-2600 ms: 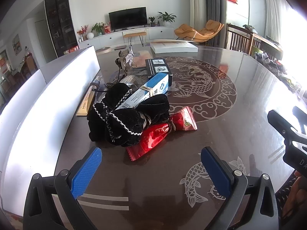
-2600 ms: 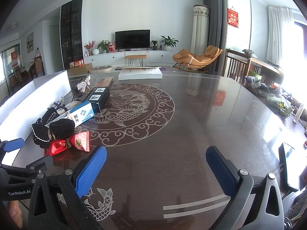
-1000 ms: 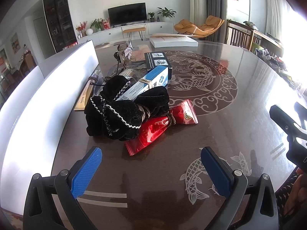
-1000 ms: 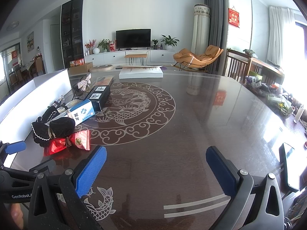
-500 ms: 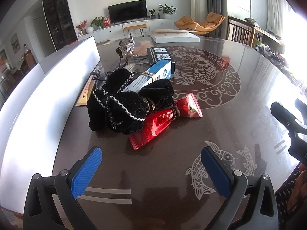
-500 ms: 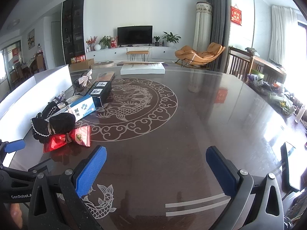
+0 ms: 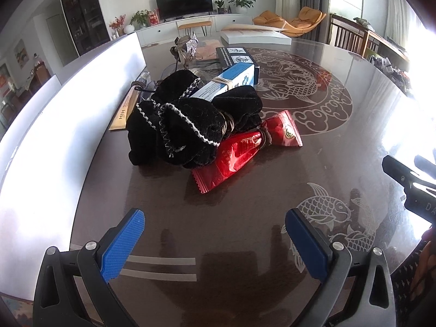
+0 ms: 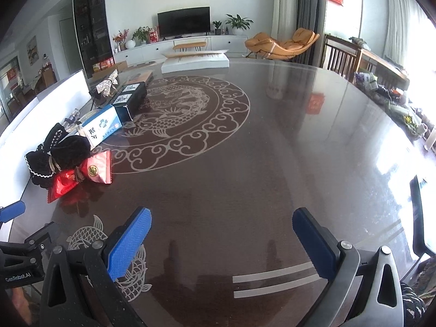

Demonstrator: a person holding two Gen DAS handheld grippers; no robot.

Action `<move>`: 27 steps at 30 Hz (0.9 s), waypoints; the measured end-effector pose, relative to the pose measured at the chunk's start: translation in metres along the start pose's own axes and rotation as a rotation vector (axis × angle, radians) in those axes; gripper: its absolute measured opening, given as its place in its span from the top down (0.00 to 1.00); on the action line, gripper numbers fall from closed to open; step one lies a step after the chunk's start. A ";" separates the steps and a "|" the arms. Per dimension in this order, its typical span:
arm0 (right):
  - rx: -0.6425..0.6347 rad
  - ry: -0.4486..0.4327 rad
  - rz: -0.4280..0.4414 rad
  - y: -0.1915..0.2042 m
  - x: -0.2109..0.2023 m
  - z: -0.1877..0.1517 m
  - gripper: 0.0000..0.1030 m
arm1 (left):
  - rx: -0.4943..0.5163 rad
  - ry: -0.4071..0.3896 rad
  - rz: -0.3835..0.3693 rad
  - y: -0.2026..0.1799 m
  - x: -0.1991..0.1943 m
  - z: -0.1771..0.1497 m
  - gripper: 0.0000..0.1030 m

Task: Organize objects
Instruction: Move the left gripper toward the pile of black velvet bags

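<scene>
Both wrist views low over table (image 7: 245,245), facing TV wall; shared: red packet (image 7: 239,152), nearer left view.

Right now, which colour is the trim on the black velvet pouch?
White, a zigzag trim; left wrist view.

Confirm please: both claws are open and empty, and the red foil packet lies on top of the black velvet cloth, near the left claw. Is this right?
One detail is wrong. In the left wrist view, the red foil packet lies on the table, partly under the black velvet cloth, not on top. The left claw and the right claw are indeed open and empty.
</scene>
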State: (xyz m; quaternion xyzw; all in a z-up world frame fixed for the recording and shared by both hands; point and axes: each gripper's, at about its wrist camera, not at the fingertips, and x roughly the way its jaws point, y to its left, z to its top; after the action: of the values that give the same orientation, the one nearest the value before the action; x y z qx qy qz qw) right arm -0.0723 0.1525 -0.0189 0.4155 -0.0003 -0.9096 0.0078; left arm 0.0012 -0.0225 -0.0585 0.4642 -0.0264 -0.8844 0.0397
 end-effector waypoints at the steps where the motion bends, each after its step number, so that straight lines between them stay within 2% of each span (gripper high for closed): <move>1: 0.008 0.018 -0.004 -0.002 0.004 -0.001 0.00 | 0.001 0.006 0.000 0.000 0.001 0.000 0.00; 12: 0.039 0.090 -0.012 -0.011 0.015 -0.007 0.00 | 0.020 0.040 0.003 -0.005 0.012 -0.001 0.00; 27: 0.023 0.107 -0.024 -0.008 0.020 -0.008 0.00 | -0.005 0.037 -0.020 -0.002 0.014 -0.002 0.00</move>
State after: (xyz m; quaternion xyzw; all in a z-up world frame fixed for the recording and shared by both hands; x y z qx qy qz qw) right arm -0.0791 0.1599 -0.0393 0.4638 -0.0053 -0.8859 -0.0077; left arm -0.0051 -0.0216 -0.0718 0.4808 -0.0186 -0.8760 0.0324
